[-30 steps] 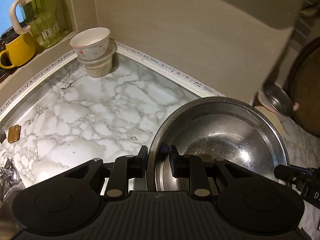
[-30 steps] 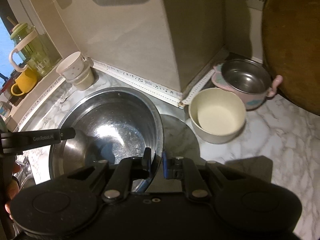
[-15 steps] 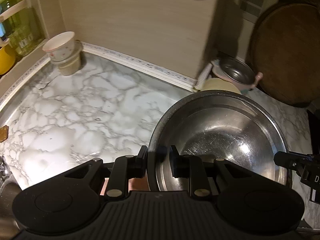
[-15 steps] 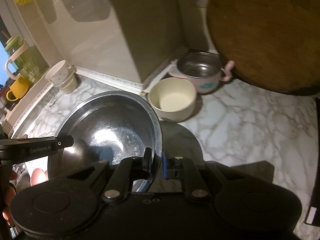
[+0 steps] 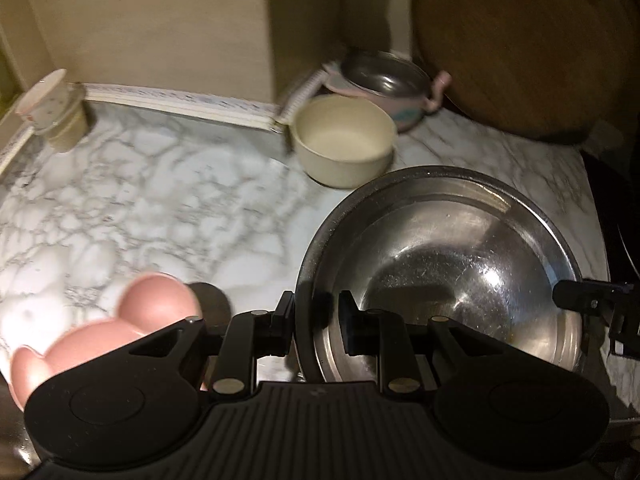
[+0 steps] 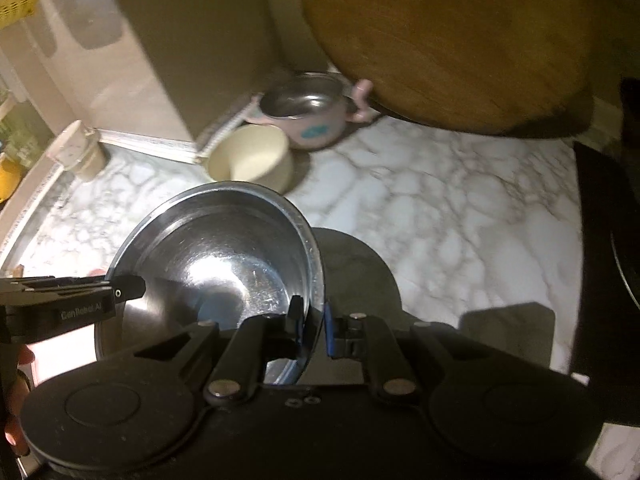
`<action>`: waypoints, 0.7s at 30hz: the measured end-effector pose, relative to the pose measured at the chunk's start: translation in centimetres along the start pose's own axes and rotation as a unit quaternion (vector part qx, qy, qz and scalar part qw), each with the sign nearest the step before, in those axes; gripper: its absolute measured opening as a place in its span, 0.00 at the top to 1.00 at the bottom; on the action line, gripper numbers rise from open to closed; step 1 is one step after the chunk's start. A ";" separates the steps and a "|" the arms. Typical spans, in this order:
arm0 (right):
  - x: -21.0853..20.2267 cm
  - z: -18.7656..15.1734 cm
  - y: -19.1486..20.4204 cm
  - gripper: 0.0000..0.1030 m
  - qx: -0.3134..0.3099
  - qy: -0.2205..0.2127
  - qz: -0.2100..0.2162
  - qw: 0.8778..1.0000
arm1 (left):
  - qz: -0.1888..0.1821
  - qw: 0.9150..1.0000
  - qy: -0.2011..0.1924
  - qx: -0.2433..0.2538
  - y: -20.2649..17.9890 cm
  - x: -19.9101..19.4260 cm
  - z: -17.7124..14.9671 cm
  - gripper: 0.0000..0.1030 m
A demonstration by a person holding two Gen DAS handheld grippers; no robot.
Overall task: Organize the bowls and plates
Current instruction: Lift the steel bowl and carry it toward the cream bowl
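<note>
A large steel bowl [image 5: 448, 264] hangs above the marble counter, held by both grippers. My left gripper [image 5: 316, 320] is shut on its near-left rim. My right gripper [image 6: 312, 330] is shut on the opposite rim of the steel bowl [image 6: 216, 264]. A cream bowl [image 5: 344, 140] stands on the counter behind it, also in the right wrist view [image 6: 252, 158]. A small pink-sided steel pot [image 5: 384, 84] stands behind that by the wall, and shows in the right wrist view [image 6: 308, 114]. A pink bear-shaped dish [image 5: 104, 332] lies at the lower left.
A white cup stacked on a beige cup [image 5: 52, 108] stands at the far left by the wall. A large round wooden board [image 5: 528, 44] leans at the back right. A dark appliance [image 6: 604, 264] borders the counter on the right. The marble counter [image 6: 460, 208] runs between them.
Both grippers have carried the steel bowl to the right along the counter. The cream bowl, pink pot and pink dish have come into the left view; the jars at the left have left it.
</note>
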State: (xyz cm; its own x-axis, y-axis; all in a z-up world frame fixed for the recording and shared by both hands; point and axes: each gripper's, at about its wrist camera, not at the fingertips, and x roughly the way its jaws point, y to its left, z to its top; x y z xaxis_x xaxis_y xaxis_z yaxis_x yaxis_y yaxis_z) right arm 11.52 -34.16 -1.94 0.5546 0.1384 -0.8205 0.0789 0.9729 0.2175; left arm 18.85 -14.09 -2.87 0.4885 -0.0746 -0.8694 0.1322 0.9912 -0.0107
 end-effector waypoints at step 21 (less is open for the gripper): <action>3.1 -2.7 -7.4 0.90 0.045 0.039 -0.040 0.997 | -0.023 0.998 0.039 0.043 -7.0 6.6 -1.1 0.79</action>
State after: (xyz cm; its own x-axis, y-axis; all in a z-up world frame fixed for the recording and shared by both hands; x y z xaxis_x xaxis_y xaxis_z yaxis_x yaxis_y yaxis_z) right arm 10.41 -40.47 -7.50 0.4770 0.0794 -0.8753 0.1962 0.9612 0.1941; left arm 20.17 -21.37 -9.10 0.4114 -0.1083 -0.9050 0.2280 0.9736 -0.0128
